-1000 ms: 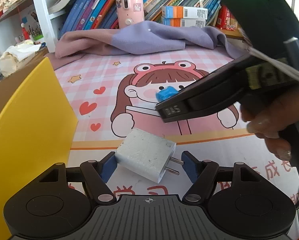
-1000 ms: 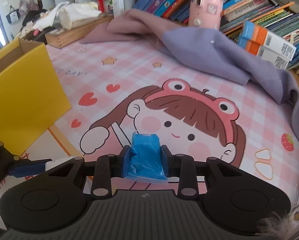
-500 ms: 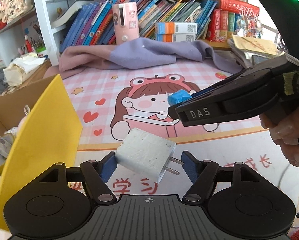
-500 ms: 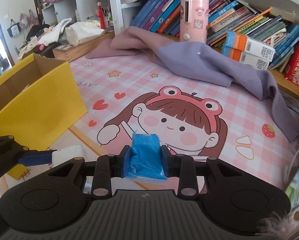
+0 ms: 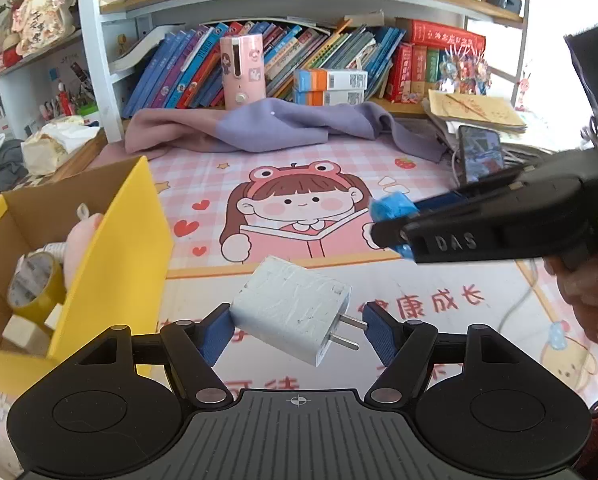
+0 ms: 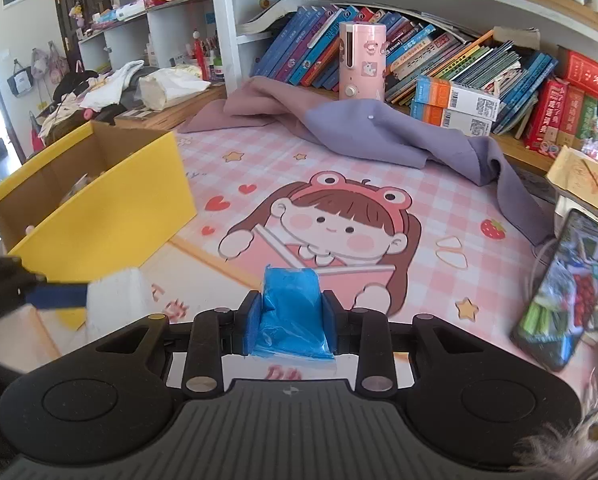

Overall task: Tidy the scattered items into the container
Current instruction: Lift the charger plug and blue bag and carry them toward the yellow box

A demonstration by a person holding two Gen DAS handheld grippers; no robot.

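My left gripper [image 5: 297, 334] is shut on a white plug adapter [image 5: 291, 314], held tilted in the air with its prongs toward the right pad. My right gripper [image 6: 291, 320] is shut on a small blue packet [image 6: 291, 310]; it also shows in the left wrist view [image 5: 395, 210] at the tip of the right gripper. The yellow cardboard box [image 5: 119, 256] stands at the left, open, with a tape roll [image 5: 31, 284] and a pink toy [image 5: 79, 236] inside. The box also shows in the right wrist view [image 6: 111, 216].
A pink cartoon mat [image 5: 299, 208] covers the table. A purple cloth [image 5: 267, 128] lies at the back before a shelf of books with a pink cylinder [image 5: 241, 72]. A phone [image 6: 567, 288] leans at the right with cables.
Both grippers have risen from the mat with their items held. The view has widened, and the inside of the yellow box at the left now shows.
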